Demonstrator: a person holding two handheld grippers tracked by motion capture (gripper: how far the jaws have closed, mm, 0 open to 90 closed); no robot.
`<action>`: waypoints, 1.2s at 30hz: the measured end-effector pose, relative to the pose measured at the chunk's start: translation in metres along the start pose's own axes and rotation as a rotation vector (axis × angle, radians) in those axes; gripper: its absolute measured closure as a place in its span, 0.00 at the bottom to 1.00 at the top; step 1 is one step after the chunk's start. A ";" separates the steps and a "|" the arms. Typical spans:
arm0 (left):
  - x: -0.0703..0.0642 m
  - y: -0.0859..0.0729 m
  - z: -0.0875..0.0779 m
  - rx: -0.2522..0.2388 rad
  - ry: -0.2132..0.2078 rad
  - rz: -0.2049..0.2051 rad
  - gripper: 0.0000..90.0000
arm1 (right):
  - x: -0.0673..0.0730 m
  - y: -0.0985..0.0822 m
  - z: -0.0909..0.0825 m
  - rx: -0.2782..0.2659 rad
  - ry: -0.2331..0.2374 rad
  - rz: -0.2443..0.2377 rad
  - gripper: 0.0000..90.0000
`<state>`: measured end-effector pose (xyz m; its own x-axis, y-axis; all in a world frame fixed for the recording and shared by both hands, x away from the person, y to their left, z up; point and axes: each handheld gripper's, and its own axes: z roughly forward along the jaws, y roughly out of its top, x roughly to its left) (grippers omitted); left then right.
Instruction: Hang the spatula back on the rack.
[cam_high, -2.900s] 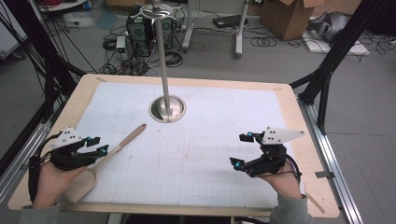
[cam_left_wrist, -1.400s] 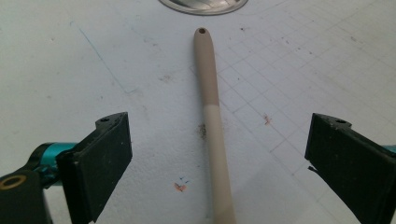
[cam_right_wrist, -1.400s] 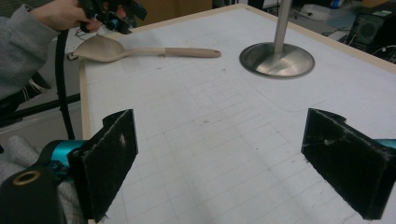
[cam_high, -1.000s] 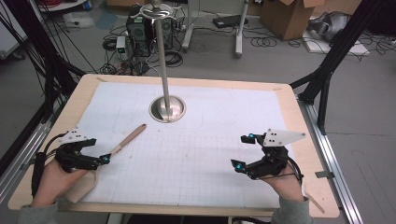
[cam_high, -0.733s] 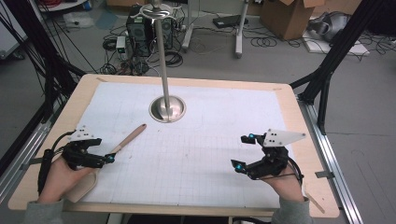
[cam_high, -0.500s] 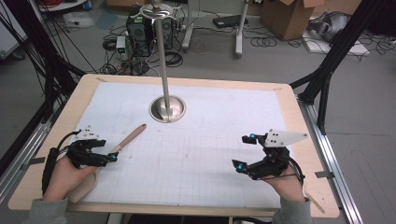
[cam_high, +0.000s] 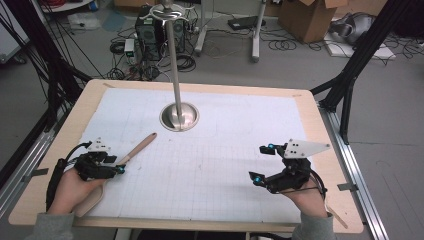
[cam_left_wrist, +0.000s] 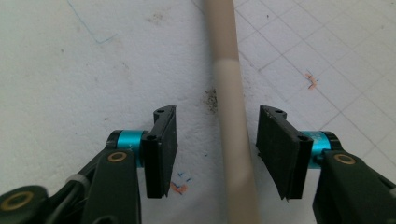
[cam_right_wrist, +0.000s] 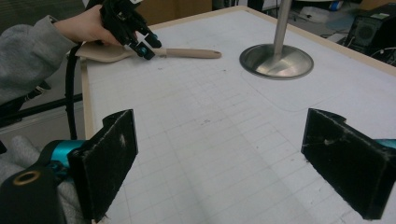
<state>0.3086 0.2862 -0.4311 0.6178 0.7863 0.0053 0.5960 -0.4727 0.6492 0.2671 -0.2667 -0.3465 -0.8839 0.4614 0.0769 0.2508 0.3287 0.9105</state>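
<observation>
A wooden spatula (cam_high: 137, 148) lies on the white grid mat (cam_high: 225, 145) at the left, its handle pointing toward the middle and its blade under the person's left hand. My left gripper (cam_high: 117, 167) is low over the handle. In the left gripper view the handle (cam_left_wrist: 233, 140) runs between the two black pads (cam_left_wrist: 163, 149), with a gap on each side. Those jaws have just been closing and do not touch the wood. My right gripper (cam_high: 260, 163) hovers over the mat at the right, open with nothing between its pads (cam_right_wrist: 112, 154).
A metal stand rises on a thin pole (cam_high: 172, 60) from a round base (cam_high: 179, 116) at the back middle of the mat. The wooden table edge (cam_high: 320, 130) frames the mat. Cables, a computer and cardboard boxes lie on the floor beyond.
My left gripper has moved a little forward along the spatula handle, and its jaws have narrowed around it. The right gripper has stayed in place.
</observation>
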 end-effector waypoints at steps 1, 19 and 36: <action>0.000 0.000 0.000 0.001 0.001 -0.001 0.59 | 0.000 0.000 0.000 0.000 0.000 -0.002 0.11; -0.001 -0.002 -0.002 -0.001 -0.032 -0.030 0.80 | 0.000 0.000 0.002 0.000 0.000 -0.009 0.11; -0.002 -0.002 -0.002 -0.011 -0.033 -0.063 0.86 | 0.000 0.000 0.002 0.001 0.002 -0.008 0.11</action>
<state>0.3052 0.2863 -0.4313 0.5957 0.8009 -0.0611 0.6291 -0.4179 0.6555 0.2677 -0.2651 -0.3469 -0.8864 0.4576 0.0707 0.2445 0.3331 0.9106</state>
